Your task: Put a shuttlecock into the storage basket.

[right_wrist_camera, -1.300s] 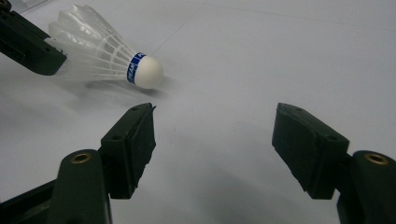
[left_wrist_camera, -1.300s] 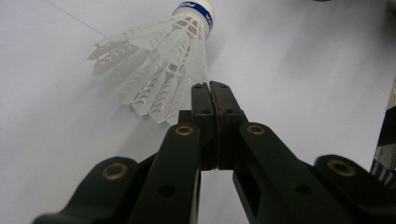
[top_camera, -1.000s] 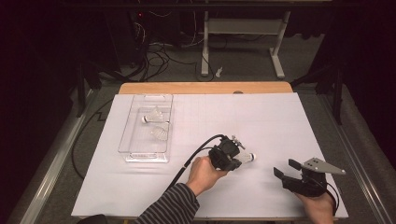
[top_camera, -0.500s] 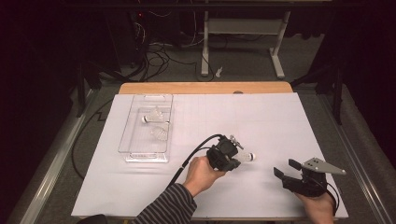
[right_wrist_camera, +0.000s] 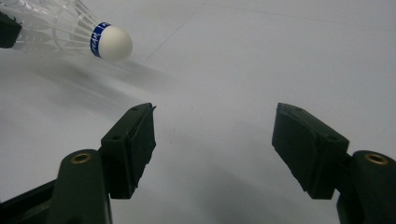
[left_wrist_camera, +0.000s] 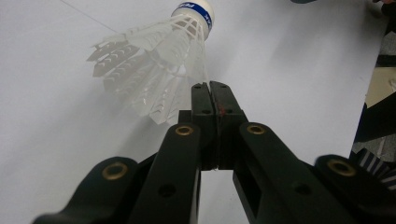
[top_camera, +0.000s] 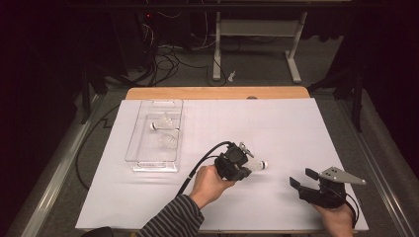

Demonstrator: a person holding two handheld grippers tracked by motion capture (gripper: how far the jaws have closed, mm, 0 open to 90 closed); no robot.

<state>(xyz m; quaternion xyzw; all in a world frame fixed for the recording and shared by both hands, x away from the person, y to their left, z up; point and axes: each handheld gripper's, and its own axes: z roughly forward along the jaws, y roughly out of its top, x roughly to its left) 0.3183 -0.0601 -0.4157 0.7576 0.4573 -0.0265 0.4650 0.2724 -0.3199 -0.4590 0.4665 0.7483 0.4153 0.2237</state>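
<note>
High view puts the left gripper (top_camera: 245,167) mid-table, its jaws pinched shut on the skirt edge of a shuttlecock (top_camera: 257,165), cork pointing toward the right gripper (top_camera: 305,178), which waits with jaws spread and empty. Two more lie in the tray (top_camera: 140,160). I'd say carry it low and level to the tray; that thin feather hold could slip if swung.

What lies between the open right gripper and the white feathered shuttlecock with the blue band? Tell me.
Nothing: in the right gripper view, bare white table sheet runs from the right gripper to the shuttlecock.
</note>
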